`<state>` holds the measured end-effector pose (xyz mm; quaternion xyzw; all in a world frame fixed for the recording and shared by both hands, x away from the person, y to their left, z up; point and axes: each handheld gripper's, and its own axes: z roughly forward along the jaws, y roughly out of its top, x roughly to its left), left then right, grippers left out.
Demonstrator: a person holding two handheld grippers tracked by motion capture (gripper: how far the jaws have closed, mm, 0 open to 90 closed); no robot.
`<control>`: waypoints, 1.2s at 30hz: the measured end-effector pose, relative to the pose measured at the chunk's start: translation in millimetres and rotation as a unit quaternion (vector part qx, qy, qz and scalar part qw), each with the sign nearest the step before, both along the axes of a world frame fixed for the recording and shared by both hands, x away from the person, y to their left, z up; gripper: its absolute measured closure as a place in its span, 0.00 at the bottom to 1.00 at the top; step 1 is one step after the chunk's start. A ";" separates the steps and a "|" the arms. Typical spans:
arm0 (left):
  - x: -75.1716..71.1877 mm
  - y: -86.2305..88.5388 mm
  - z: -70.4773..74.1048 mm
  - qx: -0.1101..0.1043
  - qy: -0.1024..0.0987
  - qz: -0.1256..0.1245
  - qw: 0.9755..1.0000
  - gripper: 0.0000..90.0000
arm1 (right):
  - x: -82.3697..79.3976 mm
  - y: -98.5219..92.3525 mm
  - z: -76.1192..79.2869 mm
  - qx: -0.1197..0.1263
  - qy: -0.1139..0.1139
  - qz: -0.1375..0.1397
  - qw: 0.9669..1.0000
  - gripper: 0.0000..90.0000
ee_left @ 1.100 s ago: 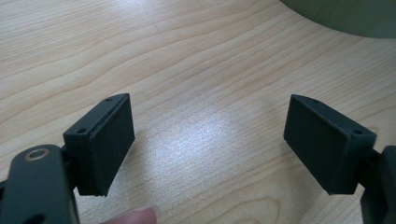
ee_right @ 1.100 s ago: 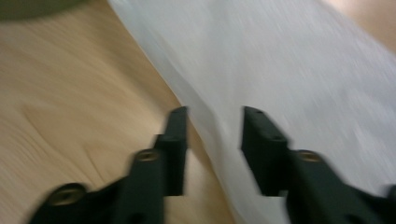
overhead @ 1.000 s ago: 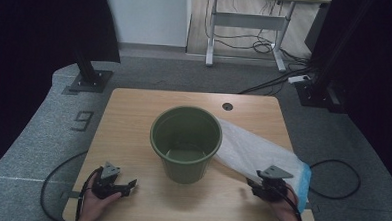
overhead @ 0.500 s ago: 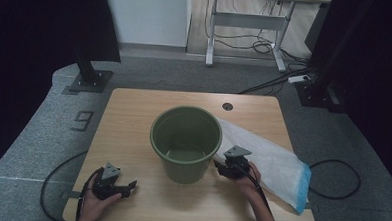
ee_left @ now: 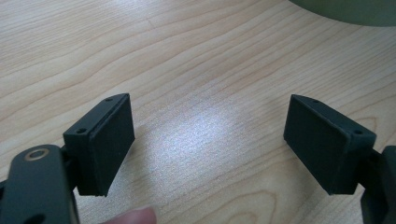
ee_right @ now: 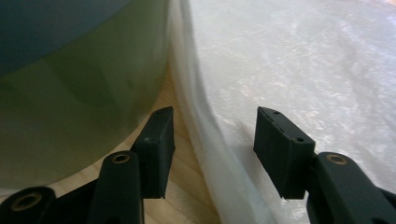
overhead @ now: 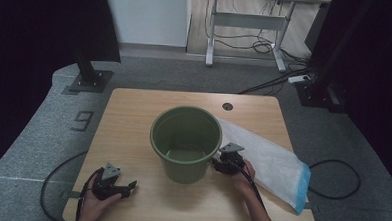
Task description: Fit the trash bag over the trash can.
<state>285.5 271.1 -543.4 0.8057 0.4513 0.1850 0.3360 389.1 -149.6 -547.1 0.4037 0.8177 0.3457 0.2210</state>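
a pale wooden table (overhead: 133, 118) stands on grey carpet in a dim room, with a white desk far behind it. the right gripper (overhead: 220, 165) has come in from the near right corner of the table and is now just beside the right wall of the green bucket (overhead: 185, 140), low at the table. its jaws have just been closing a little, but they are not shut: in the right gripper view the edge of the white plastic bag (ee_right: 280, 70) lies between them, and the pads do not press it yet. the left gripper (overhead: 123, 189) stays at the near left of the table, its jaws wide apart over bare wood with nothing between them. the bag lies flat on the right side of the table, its near left edge touching the bucket and its blue end (overhead: 300, 187) pointing to the near right corner. i think this move means the bag edge will be picked up next, perhaps to line the bucket. the thin film may slip out, so the pinch must catch the edge fully.
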 end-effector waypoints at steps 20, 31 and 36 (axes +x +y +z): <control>-1.7 1.7 -0.3 0.008 0.002 0.002 1.000 0.18 | -16.6 -39.5 42.3 0.089 -0.085 -0.056 0.991 0.99; -4.0 4.9 -0.3 -0.001 0.007 0.012 1.000 0.18 | -45.4 -68.7 120.4 0.163 -0.188 -0.081 0.965 0.99; -4.3 4.4 -0.3 0.001 0.009 0.013 1.000 0.18 | -49.9 -74.8 147.4 0.173 -0.213 -0.080 0.958 0.99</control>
